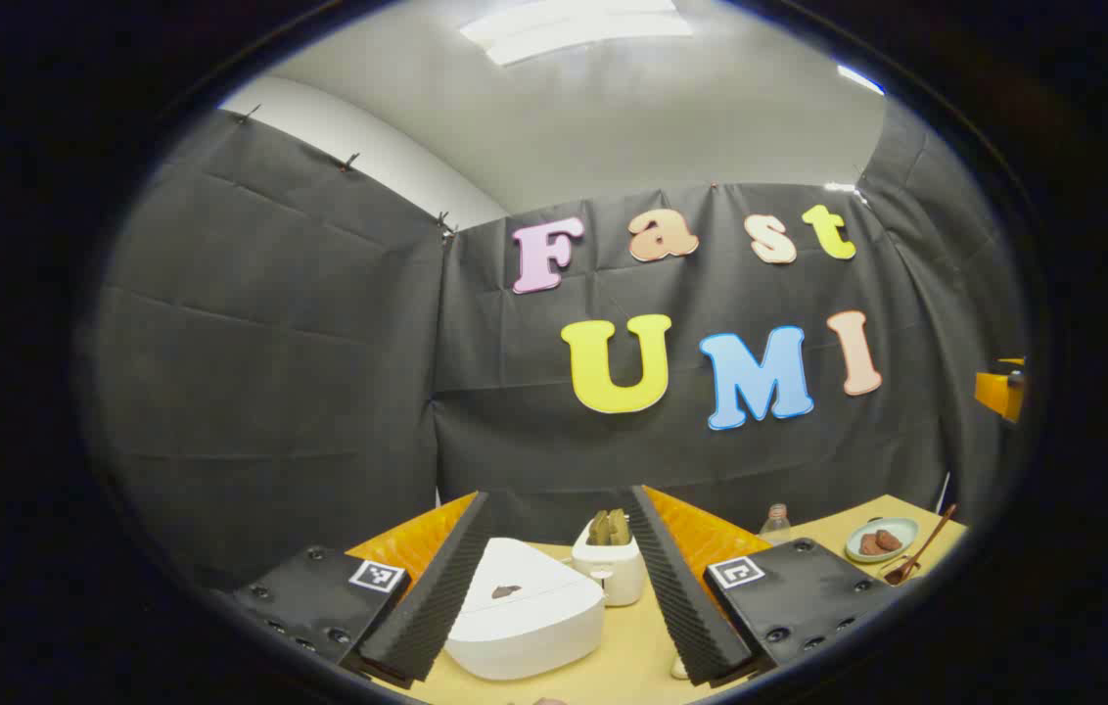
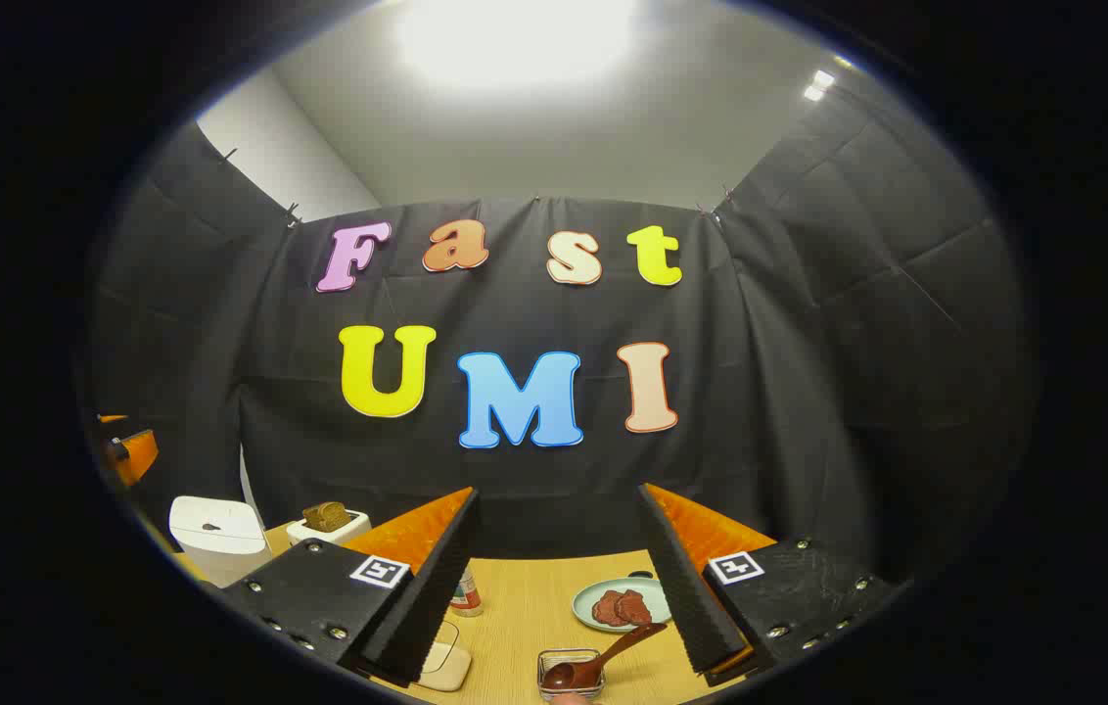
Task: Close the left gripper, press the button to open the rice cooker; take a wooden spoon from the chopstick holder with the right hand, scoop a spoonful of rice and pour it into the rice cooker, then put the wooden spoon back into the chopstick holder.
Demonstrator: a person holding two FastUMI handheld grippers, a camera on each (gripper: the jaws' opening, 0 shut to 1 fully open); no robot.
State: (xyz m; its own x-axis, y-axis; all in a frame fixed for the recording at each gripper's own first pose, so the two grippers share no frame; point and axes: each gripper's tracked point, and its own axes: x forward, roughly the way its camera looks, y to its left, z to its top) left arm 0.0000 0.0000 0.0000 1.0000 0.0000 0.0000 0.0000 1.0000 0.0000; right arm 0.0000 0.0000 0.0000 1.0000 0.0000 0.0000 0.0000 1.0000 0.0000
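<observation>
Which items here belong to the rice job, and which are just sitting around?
Job: rice cooker, lid down; wooden spoon, bowl end in a small clear holder.
Bystanders: toaster with bread; plate of brown food; bottle.

rice cooker (image 1: 525,612): left side hidden behind own finger.
bottle (image 2: 464,590): partly hidden by finger.
chopstick holder (image 2: 571,674): cut off at lower edge.

A staged recording booth mocked up as a kitchen: black cloth walls (image 2: 808,323) pinned beneath a plain white ceiling (image 1: 613,108), with a wooden table (image 2: 525,597) ahead of the grippers holding a rice cooker (image 1: 525,612), toaster (image 1: 610,568) and plate (image 2: 618,605).
</observation>
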